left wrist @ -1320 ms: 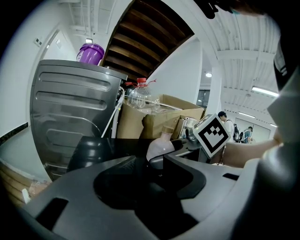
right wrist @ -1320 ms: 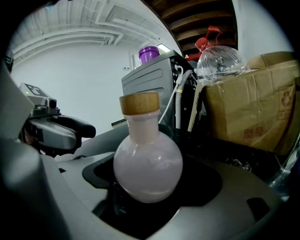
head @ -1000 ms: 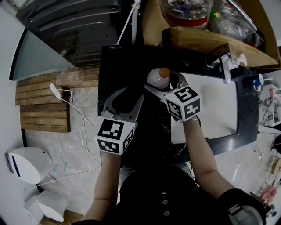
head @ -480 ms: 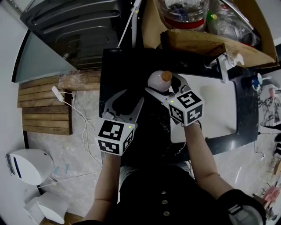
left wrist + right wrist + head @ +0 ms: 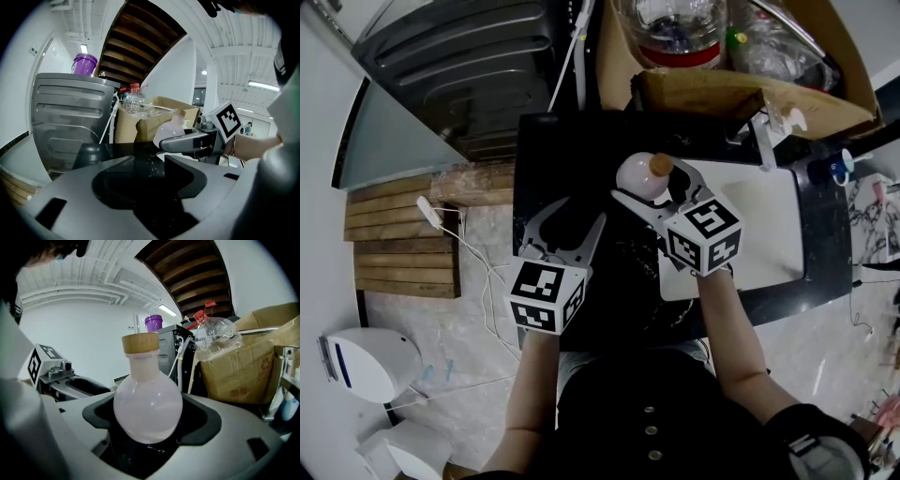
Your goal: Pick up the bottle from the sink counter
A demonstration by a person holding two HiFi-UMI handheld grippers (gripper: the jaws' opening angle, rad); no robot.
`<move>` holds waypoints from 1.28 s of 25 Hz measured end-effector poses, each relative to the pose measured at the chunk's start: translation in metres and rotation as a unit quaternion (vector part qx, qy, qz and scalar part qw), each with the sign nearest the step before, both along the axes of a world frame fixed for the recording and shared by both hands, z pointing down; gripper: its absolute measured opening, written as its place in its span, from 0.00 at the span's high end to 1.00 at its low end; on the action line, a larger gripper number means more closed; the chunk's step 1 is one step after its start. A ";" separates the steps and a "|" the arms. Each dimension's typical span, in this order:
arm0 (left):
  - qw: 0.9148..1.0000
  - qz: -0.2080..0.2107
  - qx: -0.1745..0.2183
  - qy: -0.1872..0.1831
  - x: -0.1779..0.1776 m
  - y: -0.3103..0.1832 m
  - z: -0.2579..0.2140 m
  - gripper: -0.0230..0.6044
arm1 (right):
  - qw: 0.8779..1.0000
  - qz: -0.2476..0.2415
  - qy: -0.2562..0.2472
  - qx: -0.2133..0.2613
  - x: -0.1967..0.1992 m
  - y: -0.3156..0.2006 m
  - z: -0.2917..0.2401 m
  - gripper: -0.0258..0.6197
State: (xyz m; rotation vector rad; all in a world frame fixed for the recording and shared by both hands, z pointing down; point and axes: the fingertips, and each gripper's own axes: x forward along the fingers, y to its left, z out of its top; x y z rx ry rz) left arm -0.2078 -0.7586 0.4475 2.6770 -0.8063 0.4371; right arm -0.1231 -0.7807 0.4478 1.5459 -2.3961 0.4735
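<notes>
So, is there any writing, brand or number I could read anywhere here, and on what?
No text here reads clearly.
Cardboard box: faint reddish print, too blurred to read.
Marker cubes: black-and-white square patterns, no words or numbers.
Round bottle: no label visible.

The bottle (image 5: 639, 178), which is clamped between the jaws of the right gripper (image 5: 649, 180), is lifted a little higher above the counter (image 5: 540, 159) together with this gripper. The jaws of the left gripper (image 5: 571, 216) have just been opening slightly wider, and nothing is held between them.
</notes>
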 end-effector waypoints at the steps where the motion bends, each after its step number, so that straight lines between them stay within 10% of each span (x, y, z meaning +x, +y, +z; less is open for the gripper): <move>1: 1.000 0.001 0.001 0.000 0.001 0.003 -0.001 0.65 | 1.000 -0.002 0.000 0.003 0.000 0.003 -0.004 0.35; 32: 0.997 0.056 0.043 0.018 0.042 0.068 -0.045 0.65 | 0.997 -0.021 -0.019 0.067 0.015 0.088 -0.086 0.34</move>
